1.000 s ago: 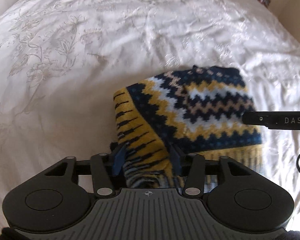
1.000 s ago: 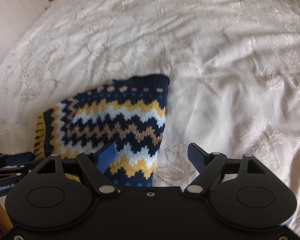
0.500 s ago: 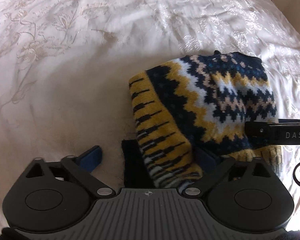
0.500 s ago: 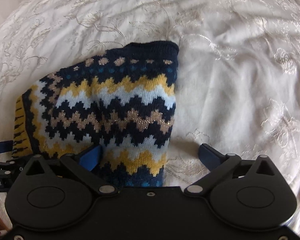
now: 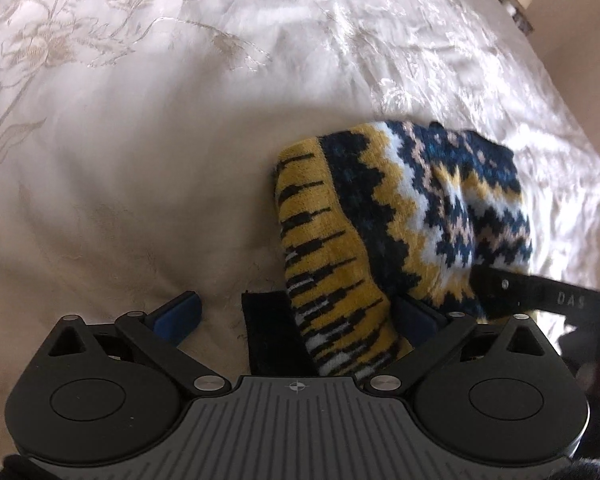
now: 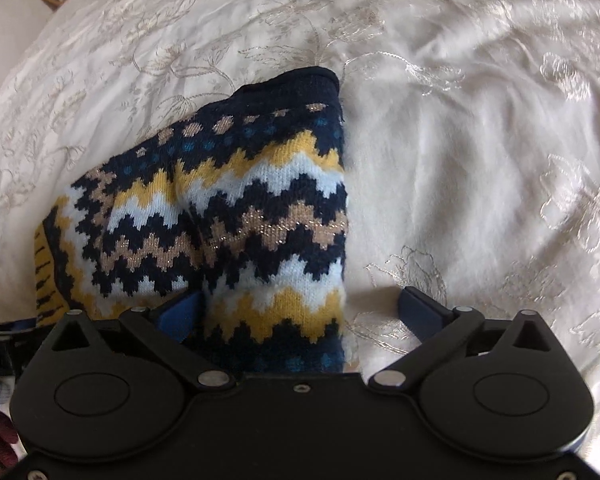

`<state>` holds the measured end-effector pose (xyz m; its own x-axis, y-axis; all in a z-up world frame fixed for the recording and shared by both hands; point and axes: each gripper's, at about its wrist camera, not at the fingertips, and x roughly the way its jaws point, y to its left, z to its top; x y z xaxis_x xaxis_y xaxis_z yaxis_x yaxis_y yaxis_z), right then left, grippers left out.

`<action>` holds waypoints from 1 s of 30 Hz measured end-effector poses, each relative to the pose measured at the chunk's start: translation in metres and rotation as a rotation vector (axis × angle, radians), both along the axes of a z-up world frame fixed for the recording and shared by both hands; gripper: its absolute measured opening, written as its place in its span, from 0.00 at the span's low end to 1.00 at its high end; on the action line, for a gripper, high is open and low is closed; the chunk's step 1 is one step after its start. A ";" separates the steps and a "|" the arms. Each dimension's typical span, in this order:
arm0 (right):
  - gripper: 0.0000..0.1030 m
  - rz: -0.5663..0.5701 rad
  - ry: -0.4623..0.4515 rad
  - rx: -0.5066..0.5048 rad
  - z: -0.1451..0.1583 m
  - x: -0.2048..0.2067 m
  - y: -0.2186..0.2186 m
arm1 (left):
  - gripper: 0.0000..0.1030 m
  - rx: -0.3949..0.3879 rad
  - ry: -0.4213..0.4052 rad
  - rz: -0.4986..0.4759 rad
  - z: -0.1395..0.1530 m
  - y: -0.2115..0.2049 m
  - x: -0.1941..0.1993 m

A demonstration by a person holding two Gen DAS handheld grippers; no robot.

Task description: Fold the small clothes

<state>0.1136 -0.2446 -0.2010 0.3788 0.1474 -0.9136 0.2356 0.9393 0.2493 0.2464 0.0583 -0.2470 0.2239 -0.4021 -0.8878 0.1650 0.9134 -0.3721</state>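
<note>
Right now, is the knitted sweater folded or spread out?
Folded: the sweater lies as a compact doubled bundle on the bedspread, both jaws open around it.

a chunky, fuzzy knit sweater (image 6: 236, 216) is lying between both tongs, on a satiny embroidered bedspread (image 6: 480, 140) glinting ahead; the left gripper (image 5: 296, 316) and right gripper (image 6: 300, 312) are showing matt black plastic.

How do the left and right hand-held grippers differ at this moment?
The left hand-held gripper sits at the sweater's yellow, black-striped ribbed edge, while the right hand-held gripper sits at its zigzag-patterned end. A black flap lies between the left one's fingers; nothing like it shows between the right's. Both are wide open, straddling knit fabric without pinching it, over the white bedspread.
</note>
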 end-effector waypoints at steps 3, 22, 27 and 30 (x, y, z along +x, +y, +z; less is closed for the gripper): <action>1.00 0.009 -0.024 0.036 -0.004 -0.004 -0.007 | 1.00 -0.022 -0.022 0.014 -0.001 0.003 -0.004; 0.48 0.096 -0.256 -0.076 0.074 -0.021 -0.001 | 0.68 0.113 -0.332 -0.174 0.082 -0.036 -0.057; 0.54 0.209 -0.160 -0.149 0.043 -0.003 0.017 | 0.70 0.237 -0.185 -0.158 0.041 -0.040 -0.068; 0.67 0.332 -0.170 -0.183 0.042 -0.008 0.029 | 0.72 0.188 -0.137 -0.071 0.036 -0.027 -0.069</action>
<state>0.1053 -0.2161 -0.1588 0.4860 0.1278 -0.8646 -0.1178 0.9898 0.0801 0.1769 0.0310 -0.2114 0.3241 -0.2512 -0.9120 0.2686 0.9488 -0.1659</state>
